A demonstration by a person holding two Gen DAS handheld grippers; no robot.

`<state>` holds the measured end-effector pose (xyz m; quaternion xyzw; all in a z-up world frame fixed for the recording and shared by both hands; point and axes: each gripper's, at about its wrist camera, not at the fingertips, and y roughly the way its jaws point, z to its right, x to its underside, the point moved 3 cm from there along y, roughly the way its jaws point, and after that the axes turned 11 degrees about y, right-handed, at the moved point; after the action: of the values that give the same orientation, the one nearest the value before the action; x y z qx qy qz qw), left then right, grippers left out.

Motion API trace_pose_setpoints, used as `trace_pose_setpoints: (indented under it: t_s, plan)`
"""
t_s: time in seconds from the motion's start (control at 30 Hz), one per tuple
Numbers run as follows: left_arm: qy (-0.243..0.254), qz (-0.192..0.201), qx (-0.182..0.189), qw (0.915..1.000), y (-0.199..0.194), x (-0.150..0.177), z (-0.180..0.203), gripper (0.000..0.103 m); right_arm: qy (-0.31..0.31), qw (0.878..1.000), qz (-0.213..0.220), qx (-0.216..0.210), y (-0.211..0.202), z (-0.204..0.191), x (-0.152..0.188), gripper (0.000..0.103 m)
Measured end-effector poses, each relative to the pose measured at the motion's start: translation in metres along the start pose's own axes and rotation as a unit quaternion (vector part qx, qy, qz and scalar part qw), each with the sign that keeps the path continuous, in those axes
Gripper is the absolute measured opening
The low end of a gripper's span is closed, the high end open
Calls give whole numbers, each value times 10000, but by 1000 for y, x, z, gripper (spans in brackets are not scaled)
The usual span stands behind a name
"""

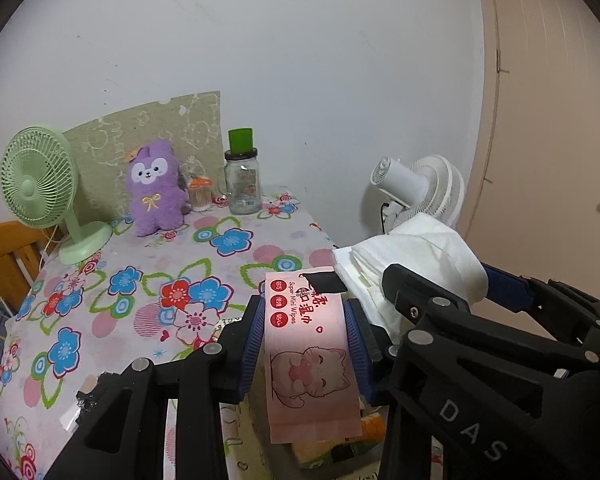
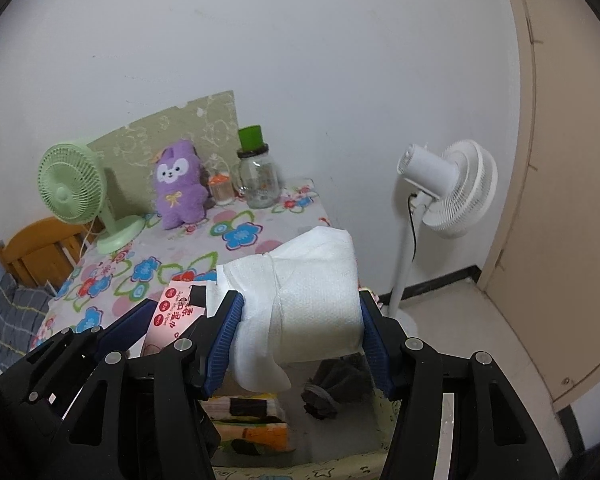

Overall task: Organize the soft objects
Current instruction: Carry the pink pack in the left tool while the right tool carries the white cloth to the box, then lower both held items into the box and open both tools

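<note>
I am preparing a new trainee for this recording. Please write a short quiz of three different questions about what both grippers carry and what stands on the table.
1. True or false: the left gripper is shut on the pink wipes pack.
2. What does the right gripper hold? A) plush toy B) white paper roll C) glass jar
3. Fill in: the purple plush toy stands between the green fan and the ____.

Key: 1 true; 2 B; 3 glass jar.
</note>
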<state>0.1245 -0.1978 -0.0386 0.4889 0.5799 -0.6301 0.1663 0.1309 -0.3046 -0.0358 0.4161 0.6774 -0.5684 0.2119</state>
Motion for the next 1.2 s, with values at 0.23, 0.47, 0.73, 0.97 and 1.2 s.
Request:
trace_pose_setpoints:
  t_s: [0.23,0.47,0.73,0.97,1.2]
  plan:
    - [62,-245,-17,9997,22,7,1,44,-1,9997,-217,65,19,6,7,60]
    - [180,-500,-255,9983,33,14,-5,68,-74,9991,-391,126,34,5,12,61]
    - [161,-670,-159,9975,34,22,-12,82,-75,9985,-536,34,40,-2,19,73]
    - [171,-668,-37,9976,27,27,-17,88,-40,9985,-540,88,39,-9,26,86]
    - [220,-529,65,9983,12,28,-20,97,-31,9990,-431,75,27,-17,29,96]
